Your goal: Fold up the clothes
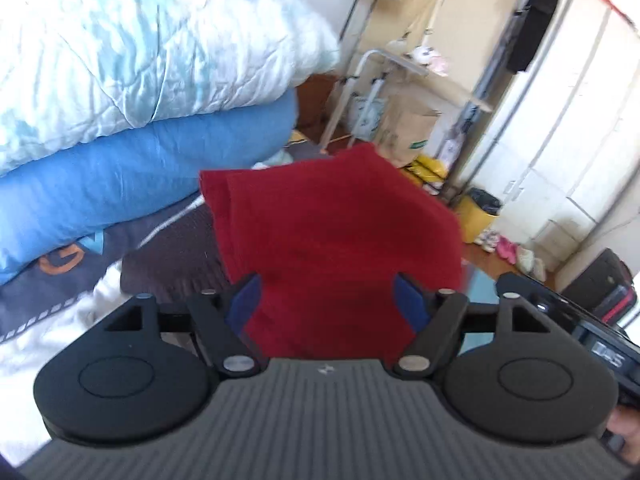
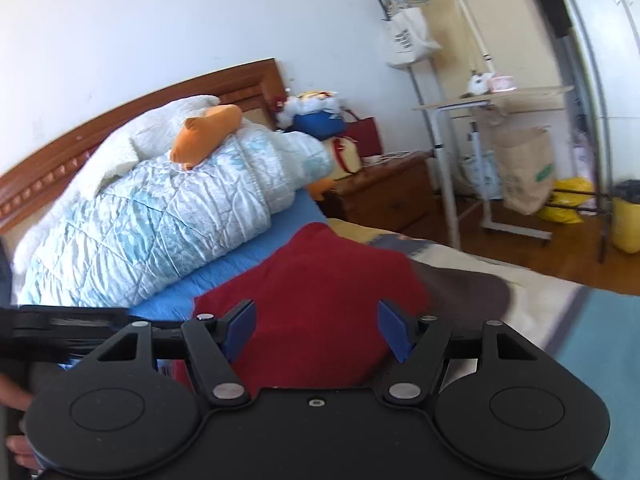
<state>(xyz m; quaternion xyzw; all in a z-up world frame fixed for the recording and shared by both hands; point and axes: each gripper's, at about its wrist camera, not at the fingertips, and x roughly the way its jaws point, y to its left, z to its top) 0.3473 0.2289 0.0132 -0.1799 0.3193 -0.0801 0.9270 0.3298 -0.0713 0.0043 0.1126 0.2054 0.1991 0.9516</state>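
Note:
A dark red garment [image 1: 336, 232] lies folded on the bed, just ahead of both grippers. In the left wrist view my left gripper [image 1: 326, 300] stands open, its blue pads [image 1: 246, 300] wide apart above the near edge of the cloth, not pressing on it. In the right wrist view the red garment [image 2: 320, 288] spreads in front of my right gripper [image 2: 318, 330], which is open too, with the cloth showing between the pads but free of them. The other gripper's black body [image 1: 580, 320] shows at the right edge of the left wrist view.
A pale blue quilt [image 2: 152, 216] sits piled on a blue pillow [image 1: 120, 184] at the left. A dark brown garment [image 2: 464, 284] lies right of the red one. Past the bed's edge stand a wooden nightstand [image 2: 384, 196], a white rolling table [image 2: 492, 96] and a paper bag [image 2: 524, 168].

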